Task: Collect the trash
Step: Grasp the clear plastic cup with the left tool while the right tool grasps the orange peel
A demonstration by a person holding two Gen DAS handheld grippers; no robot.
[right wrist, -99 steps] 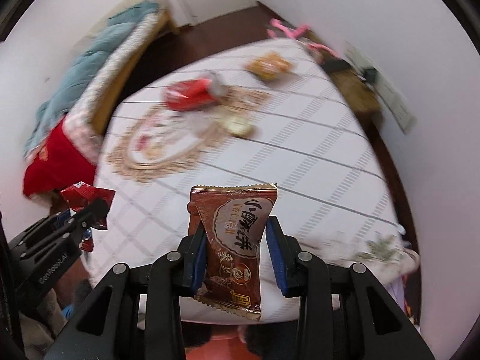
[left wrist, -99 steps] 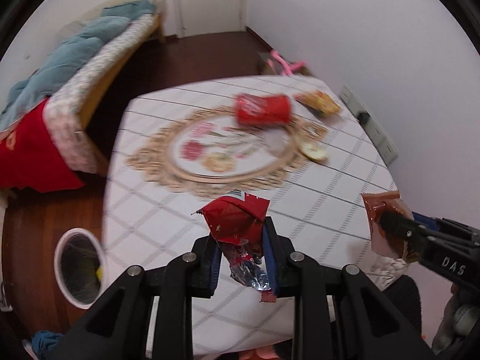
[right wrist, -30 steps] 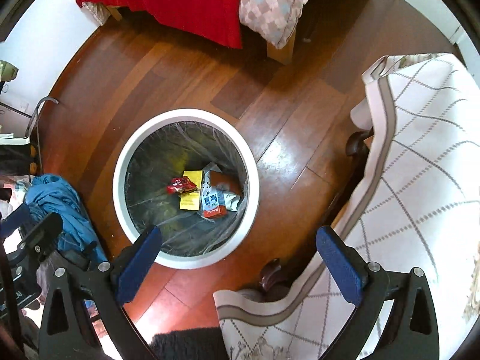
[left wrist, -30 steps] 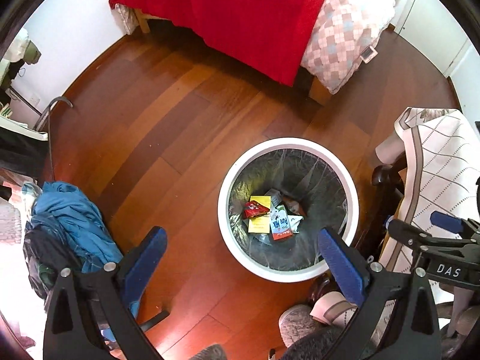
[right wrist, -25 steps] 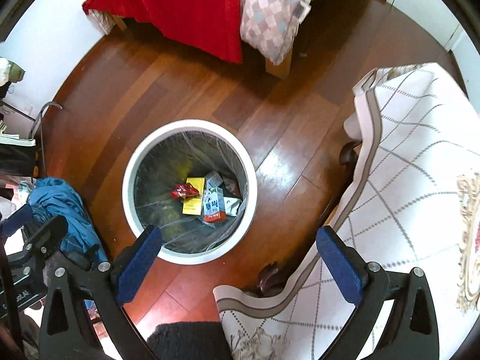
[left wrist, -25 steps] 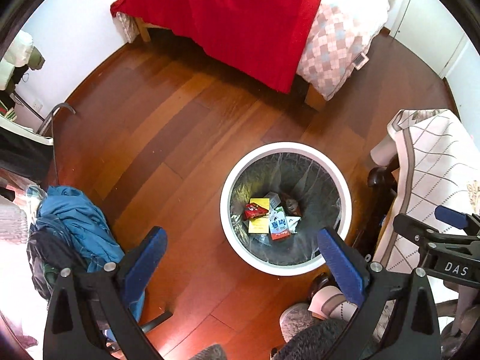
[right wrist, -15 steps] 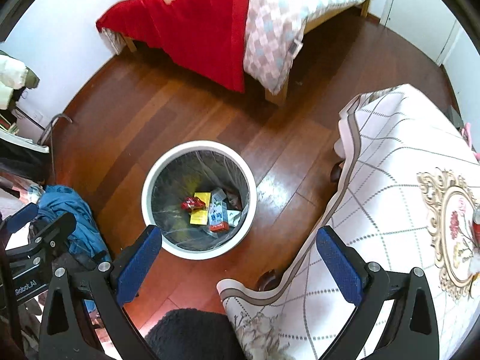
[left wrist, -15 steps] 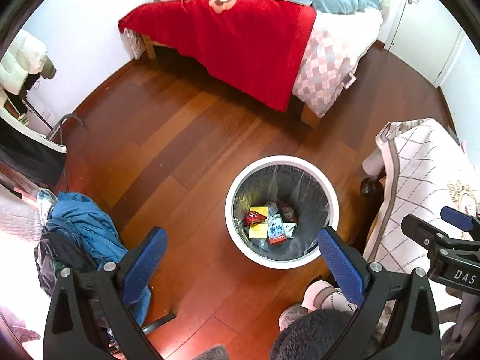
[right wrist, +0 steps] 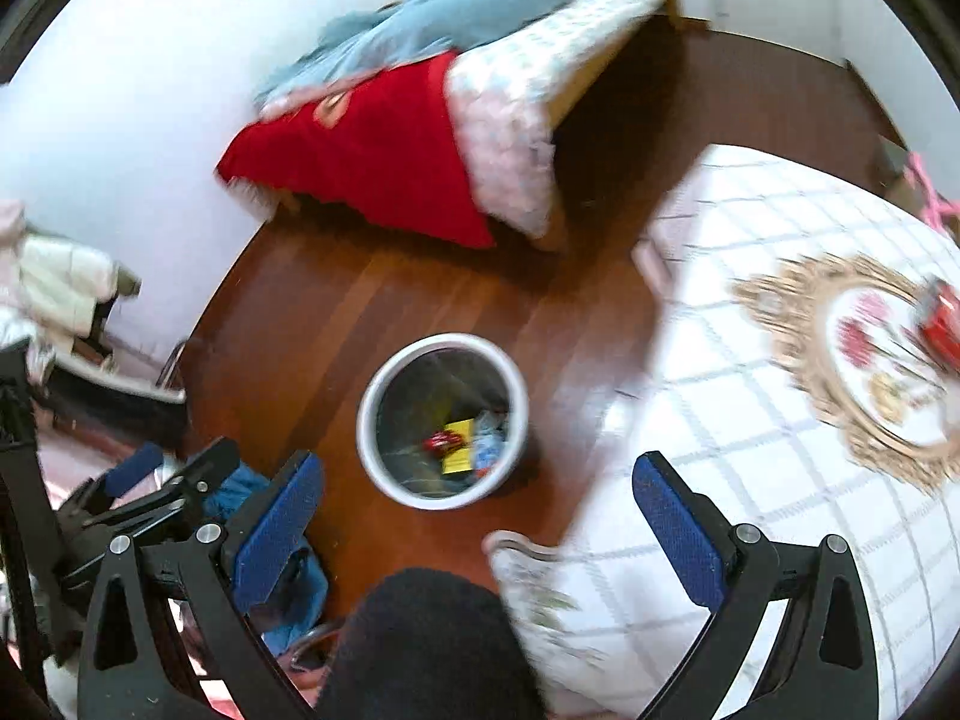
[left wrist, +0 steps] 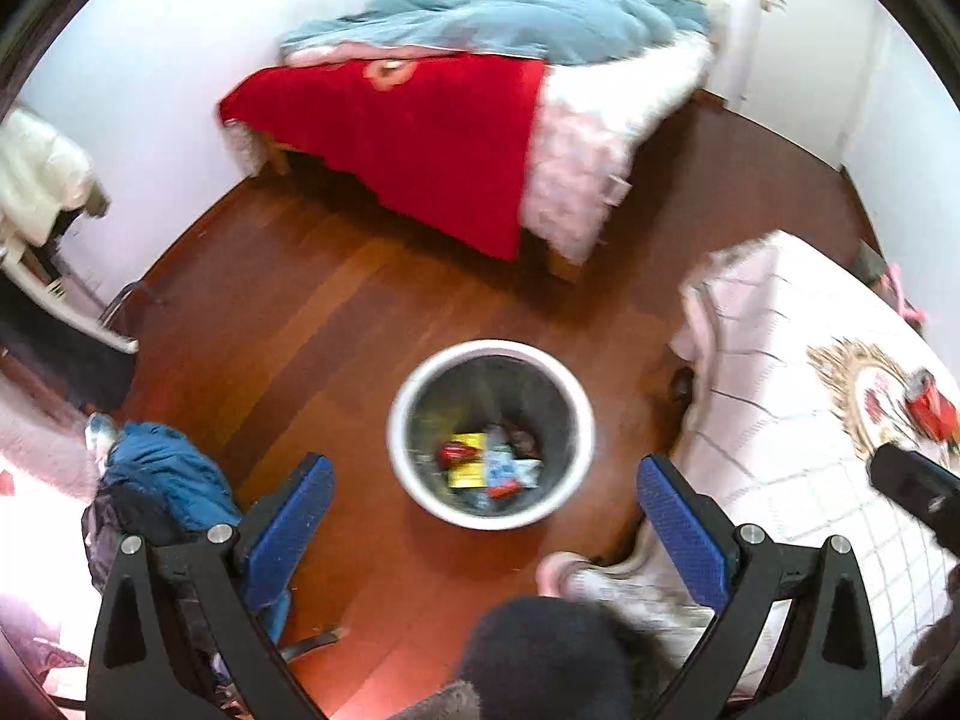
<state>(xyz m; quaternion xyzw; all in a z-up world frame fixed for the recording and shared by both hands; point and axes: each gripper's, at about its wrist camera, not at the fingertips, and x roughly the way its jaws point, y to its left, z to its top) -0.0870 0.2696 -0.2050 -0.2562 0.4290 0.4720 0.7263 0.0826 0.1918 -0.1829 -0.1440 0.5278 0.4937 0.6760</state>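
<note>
Far ahead of the hand-held gripper stands a bed [left wrist: 576, 138] with a red blanket [left wrist: 420, 138] hanging over its side and a blue quilt [left wrist: 510, 18] on top. A blue garment heap [left wrist: 162, 480] lies low left on the wooden floor [left wrist: 288, 324].

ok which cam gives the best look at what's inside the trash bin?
Left wrist. The trash bin sits centred and nearly straight below, so the red wrapper, yellow packet and blue-white pack all show. The right wrist view sees the bin at a slant; its near wall hides part of the pile.
</note>
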